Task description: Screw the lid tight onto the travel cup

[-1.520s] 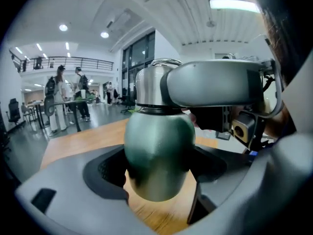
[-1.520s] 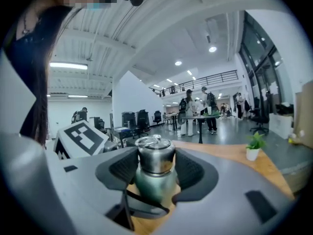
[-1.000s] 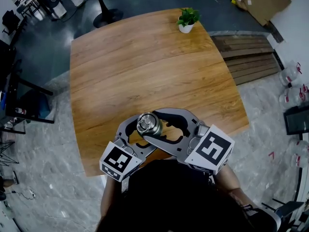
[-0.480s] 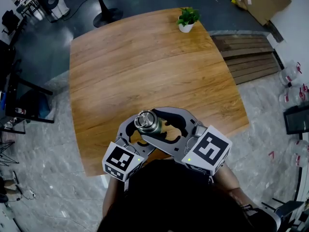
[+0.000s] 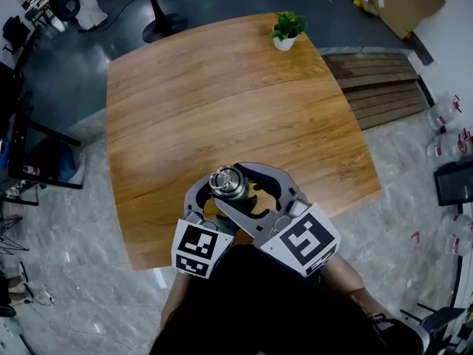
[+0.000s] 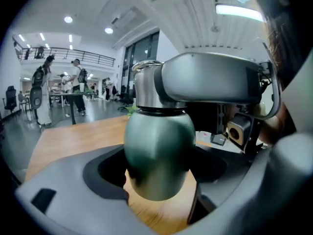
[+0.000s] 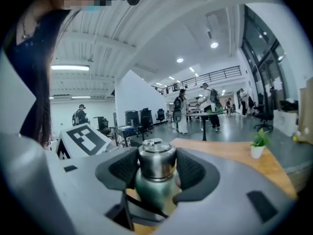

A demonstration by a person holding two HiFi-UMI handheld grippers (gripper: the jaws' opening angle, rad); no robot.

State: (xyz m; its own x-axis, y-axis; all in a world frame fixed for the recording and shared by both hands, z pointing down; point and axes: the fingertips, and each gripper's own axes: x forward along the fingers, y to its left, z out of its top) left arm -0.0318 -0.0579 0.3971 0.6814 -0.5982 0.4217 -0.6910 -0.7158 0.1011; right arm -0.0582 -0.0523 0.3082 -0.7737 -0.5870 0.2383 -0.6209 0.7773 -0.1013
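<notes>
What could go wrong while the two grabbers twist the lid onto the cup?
1. The travel cup has a smooth, rounded body where the left gripper clamps it, so it might spin or slip as the lid turns.
2. The right gripper grips only the lid. If it tilts, the lid could go on crooked.
3. The travel cup is close to the near edge of the table, so if dropped it might roll off.
</notes>
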